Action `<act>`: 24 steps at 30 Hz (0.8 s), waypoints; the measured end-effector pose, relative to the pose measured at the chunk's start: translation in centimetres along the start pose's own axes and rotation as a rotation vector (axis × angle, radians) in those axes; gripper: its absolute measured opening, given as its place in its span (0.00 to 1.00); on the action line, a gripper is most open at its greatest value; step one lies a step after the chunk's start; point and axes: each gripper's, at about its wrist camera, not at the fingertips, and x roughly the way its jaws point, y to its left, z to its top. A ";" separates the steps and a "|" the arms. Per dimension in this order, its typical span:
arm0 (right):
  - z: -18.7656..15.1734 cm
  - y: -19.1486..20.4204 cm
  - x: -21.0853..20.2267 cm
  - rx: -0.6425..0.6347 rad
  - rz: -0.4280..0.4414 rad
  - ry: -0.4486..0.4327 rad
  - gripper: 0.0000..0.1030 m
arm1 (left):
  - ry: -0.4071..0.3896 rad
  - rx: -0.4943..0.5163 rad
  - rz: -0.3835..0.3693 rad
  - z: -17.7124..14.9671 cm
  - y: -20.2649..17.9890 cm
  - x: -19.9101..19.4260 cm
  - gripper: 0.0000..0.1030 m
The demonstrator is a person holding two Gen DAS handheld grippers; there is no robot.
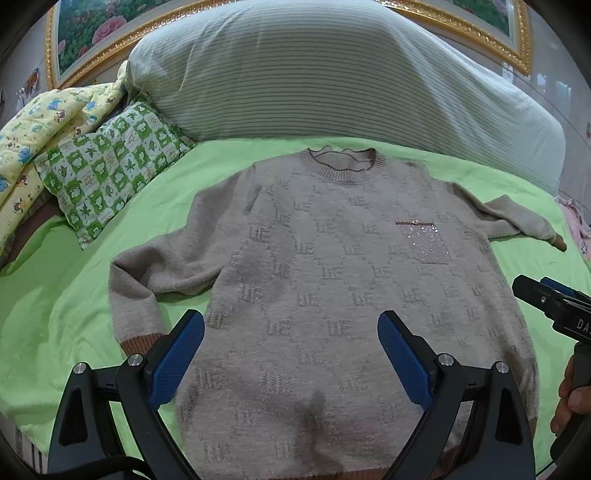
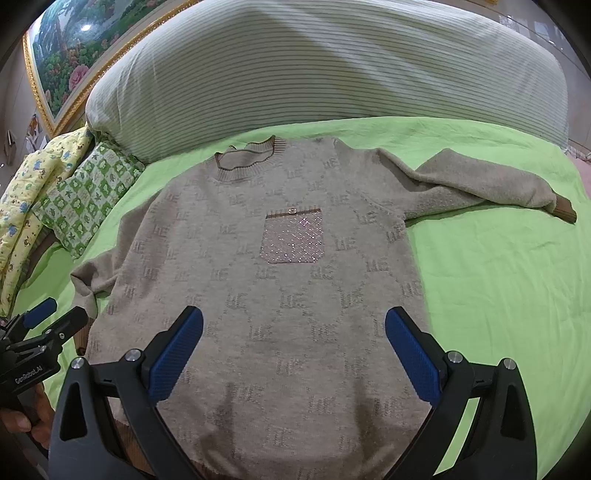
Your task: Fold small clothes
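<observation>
The left gripper (image 1: 290, 354) and right gripper (image 2: 293, 350) both hang with jaws spread wide, nothing between them, above the lower part of the beige sweater (image 1: 332, 266). It lies flat, front up, on the green sheet (image 1: 66, 295). Its hem is cut off behind the grippers. Beyond it, the striped pillow (image 1: 332, 74) hides part of a framed picture (image 1: 85, 33).

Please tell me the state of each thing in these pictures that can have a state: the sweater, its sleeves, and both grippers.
Sweater: spread flat, front up, unfolded.
Sleeve beside the checked pillow: bent at the elbow.
Other sleeve: stretched outward, flat.
Left gripper: open, empty, above the hem.
Right gripper: open, empty.
</observation>
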 end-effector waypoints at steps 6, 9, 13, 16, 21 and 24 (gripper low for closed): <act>0.0 -0.6 -0.1 0.010 0.000 0.005 0.96 | -0.006 -0.020 0.006 0.3 -0.1 0.1 0.93; 0.1 -0.9 -0.1 0.016 0.001 0.007 0.96 | -0.013 -0.029 0.018 0.5 -0.1 0.2 0.93; 0.1 -1.1 -0.3 0.019 0.004 0.006 0.96 | -0.011 -0.033 0.030 0.1 0.0 0.0 0.93; 0.0 -1.2 -0.4 0.019 0.006 0.008 0.96 | -0.011 -0.029 0.033 0.1 -0.2 0.0 0.93; -0.1 -1.3 -0.4 0.018 0.008 0.011 0.96 | -0.009 -0.028 0.028 0.0 -0.5 -0.1 0.93; -0.4 -1.3 -0.6 0.012 0.004 0.013 0.96 | -0.006 -0.030 0.024 0.0 -0.6 -0.1 0.93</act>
